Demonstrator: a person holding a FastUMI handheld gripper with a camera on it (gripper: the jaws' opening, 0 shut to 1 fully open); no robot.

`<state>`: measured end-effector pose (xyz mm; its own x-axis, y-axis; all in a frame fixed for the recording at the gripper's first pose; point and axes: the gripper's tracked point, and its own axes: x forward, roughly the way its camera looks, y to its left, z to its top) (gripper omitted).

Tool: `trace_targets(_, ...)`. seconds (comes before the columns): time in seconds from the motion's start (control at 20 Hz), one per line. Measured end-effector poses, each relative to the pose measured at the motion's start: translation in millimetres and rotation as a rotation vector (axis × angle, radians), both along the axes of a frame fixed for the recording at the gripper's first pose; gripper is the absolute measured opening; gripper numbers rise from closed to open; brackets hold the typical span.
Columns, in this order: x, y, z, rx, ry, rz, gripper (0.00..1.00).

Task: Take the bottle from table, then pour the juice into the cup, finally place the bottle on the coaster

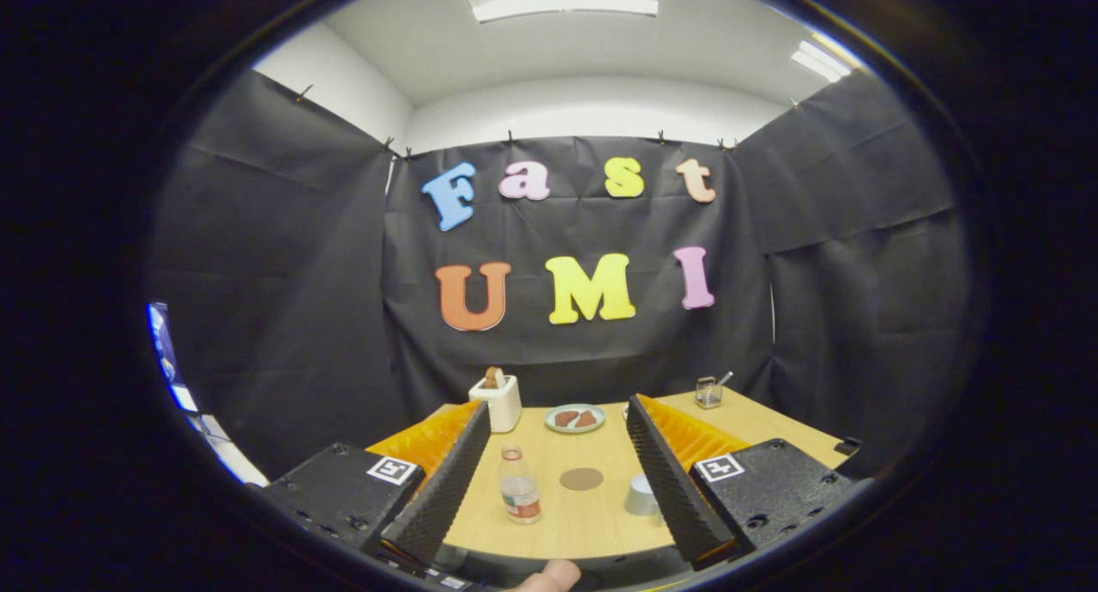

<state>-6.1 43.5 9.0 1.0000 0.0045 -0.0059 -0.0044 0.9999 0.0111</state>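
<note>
Gripper: your gripper [558, 455] is spread wide with nothing in it; both fingers hover above the table [600, 523].
Bottle: bottle [520, 486] stands on the table between the fingers, nearer the one at 9 o'clock and apart from both.
Bottle axis: long axis upright, cap pointing to 12 o'clock, label band low on the body.
Neighbours: coaster [582, 479] lies at 3 o'clock of the bottle, just beside it; cup [642, 495] sits further along at 3 o'clock, close against the other finger.
Step in hand: taking the bottle, by my reading; nothing is gripped yet.
Approach: shift toward 9 o'clock until the bottle is centred, come down level, and close on the body above the label.
Risk: a lopsided closing would likely tip the bottle toward the coaster.
Beyond: toaster [497, 401] and plate [575, 418] stand at 12 o'clock, well apart.
</note>
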Motion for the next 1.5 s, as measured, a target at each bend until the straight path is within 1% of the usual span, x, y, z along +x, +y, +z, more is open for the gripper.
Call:
trace_targets(0.3,16.3,2.5,-34.4,-0.008,0.026,0.01,1.0)
trace_targets(0.5,30.6,8.5,-61.6,-0.042,0.037,0.018,1.0)
trace_targets(0.65,36.9,11.9,-73.5,-0.037,0.005,0.03,1.0)
trace_targets(0.8,44.7,13.3,-92.2,-0.006,-0.013,0.047,1.0)
trace_targets(1.05,61.5,-0.6,-125.7,0.032,-0.028,0.011,1.0)
trace_targets(1.3,87.9,-8.3,-171.6,0.054,0.017,0.003,1.0)
trace_targets(1.5,104.8,0.2,-195.5,0.027,0.046,0.042,1.0)
